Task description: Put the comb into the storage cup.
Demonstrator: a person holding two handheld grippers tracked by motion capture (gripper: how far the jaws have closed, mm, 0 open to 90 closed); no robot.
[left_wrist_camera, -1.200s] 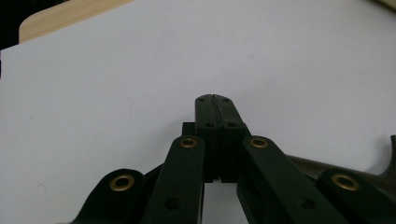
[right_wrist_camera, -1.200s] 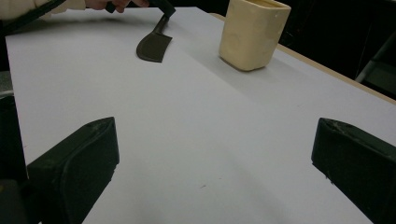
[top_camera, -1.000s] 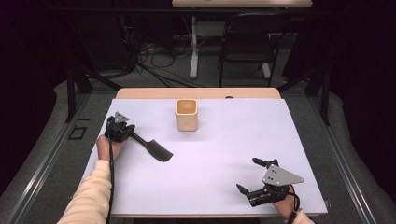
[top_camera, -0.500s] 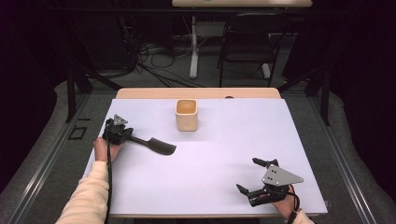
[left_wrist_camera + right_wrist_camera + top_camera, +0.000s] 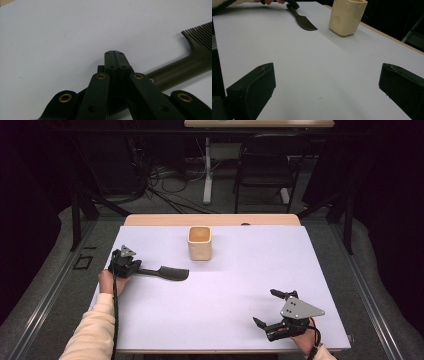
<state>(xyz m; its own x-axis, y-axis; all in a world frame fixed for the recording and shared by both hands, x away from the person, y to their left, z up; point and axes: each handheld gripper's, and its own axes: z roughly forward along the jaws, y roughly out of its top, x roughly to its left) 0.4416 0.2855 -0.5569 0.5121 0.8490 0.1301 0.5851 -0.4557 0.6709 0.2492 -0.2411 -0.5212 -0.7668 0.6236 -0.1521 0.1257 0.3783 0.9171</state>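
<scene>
A: Left gripper?
B: Jaws clamped on the black comb by its handle — comb lies flat on the white table, teeth end pointing toward the middle, near the cream cup but not touching.
A: Right gripper?
B: Jaws wide apart, nothing btwn them — near front right edge, well apart from the comb.

Your left gripper sits at the table's left edge, pointing right, jaws pressed together, your left hand behind it and your cream-sleeved forearm reaching in from the near side. Your right gripper rests low at the near right, jaws spread wide, pointing left.
</scene>
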